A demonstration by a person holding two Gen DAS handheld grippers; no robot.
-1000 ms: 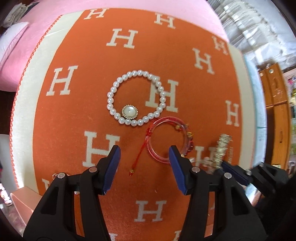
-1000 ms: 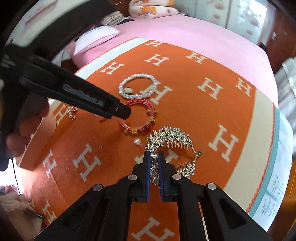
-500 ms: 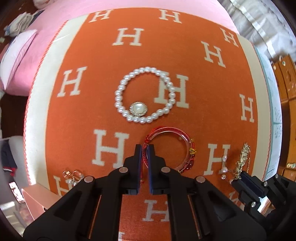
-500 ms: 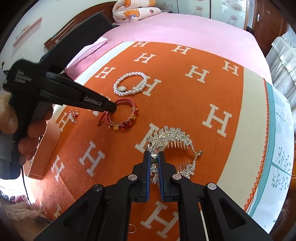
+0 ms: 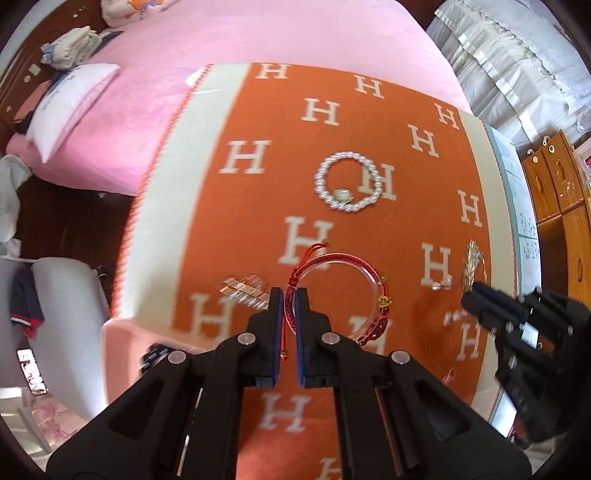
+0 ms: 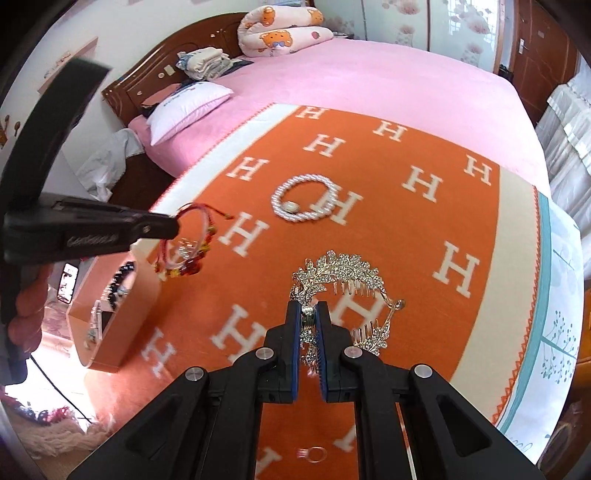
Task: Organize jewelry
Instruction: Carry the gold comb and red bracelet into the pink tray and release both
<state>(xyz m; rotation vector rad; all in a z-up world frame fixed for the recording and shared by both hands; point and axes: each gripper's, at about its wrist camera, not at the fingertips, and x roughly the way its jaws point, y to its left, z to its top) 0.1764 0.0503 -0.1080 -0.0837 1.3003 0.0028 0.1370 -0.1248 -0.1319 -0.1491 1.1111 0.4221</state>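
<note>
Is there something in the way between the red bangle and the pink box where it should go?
Nothing visible. The left hand-held gripper holds the red bangle in the air above the blanket's edge; the open pink box is just below, beside the bed.

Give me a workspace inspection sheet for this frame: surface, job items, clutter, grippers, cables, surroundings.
Surface: orange H-pattern blanket spread over a pink bed.
Job's things: pink bangle with red cord, lifted off the blanket; rhinestone hair comb held up; pearl bracelet lying flat; small ring near the blanket's front edge; open pink box at the bed's side, dark beads inside.
Clutter: small earrings loose on the blanket.
Grippers: left gripper shut on the bangle; right gripper shut on the comb.
Cables: a thin dark cord on the floor by the box.
Surroundings: wooden headboard, pillow, rolled quilt, folded clothes.
</note>
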